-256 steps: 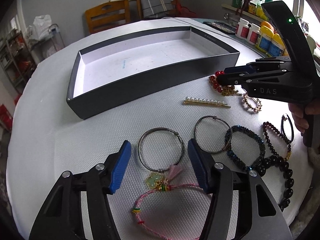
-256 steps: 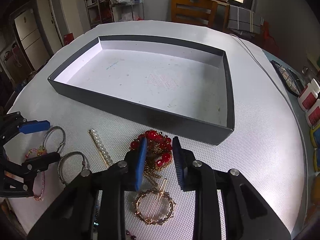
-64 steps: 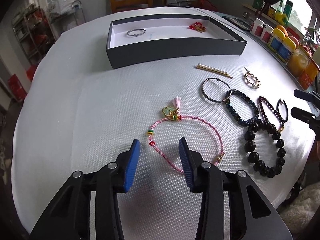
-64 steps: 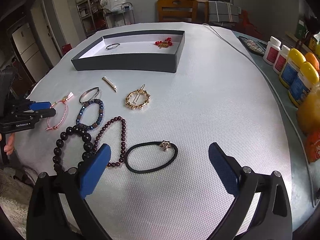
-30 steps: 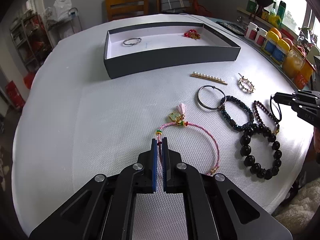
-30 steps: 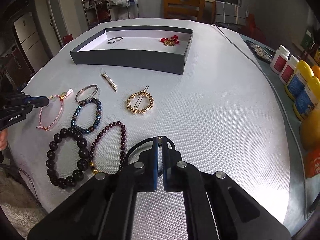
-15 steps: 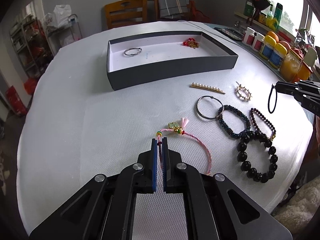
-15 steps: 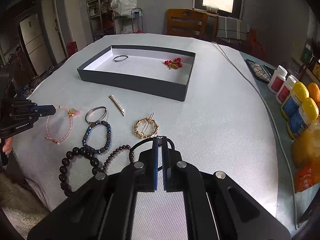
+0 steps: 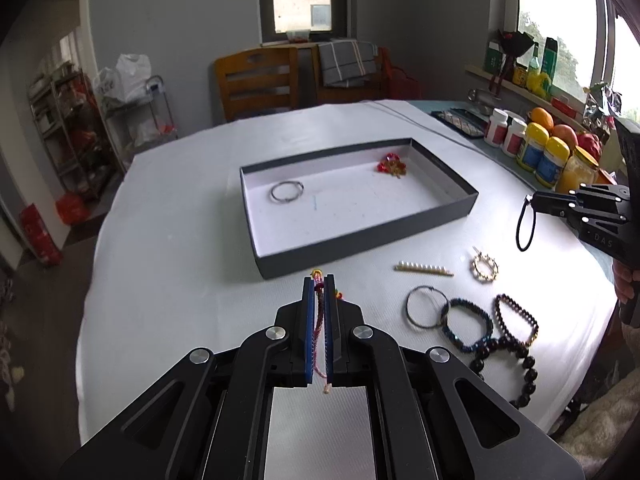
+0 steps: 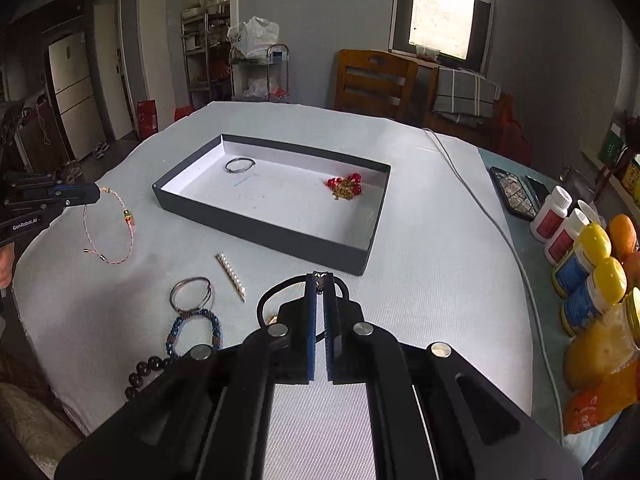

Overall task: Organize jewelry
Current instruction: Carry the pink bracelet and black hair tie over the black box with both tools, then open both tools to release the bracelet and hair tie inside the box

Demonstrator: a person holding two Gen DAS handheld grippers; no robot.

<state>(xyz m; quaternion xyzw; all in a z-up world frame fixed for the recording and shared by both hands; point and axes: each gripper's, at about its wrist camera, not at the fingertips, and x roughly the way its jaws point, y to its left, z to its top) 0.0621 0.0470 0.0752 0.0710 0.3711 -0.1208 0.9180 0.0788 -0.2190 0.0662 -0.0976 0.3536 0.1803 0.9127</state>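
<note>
Progress stood at roughly a quarter, judged by count. Two pieces lay inside the tray (image 9: 452, 216): a silver bangle (image 9: 287, 191) near its left end and a red bead cluster (image 9: 390, 167) near its right end.

Two further pieces were lifted clear of the table (image 9: 168, 264). The left gripper (image 9: 319, 280) was clamped on the pink cord (image 10: 114, 228), which hung in a loop below its tips. The right gripper (image 10: 320, 278) was clamped on the black band (image 9: 525, 227), which likewise dangled free. Both grippers were short of the tray, on its near side.

Five pieces were left on the table, all well apart from the tray:
- pearl clip (image 9: 423, 269)
- gold ring clip (image 9: 485, 267)
- second bangle (image 9: 426, 312)
- blue bracelet (image 9: 467, 328)
- dark red bracelet (image 9: 516, 320), touching the large black beads (image 9: 516, 376)

That made six with the black beads. The step in hand appeared to be carrying both held pieces over the tray wall for release. A dangling loop could catch on that wall if carried low.
</note>
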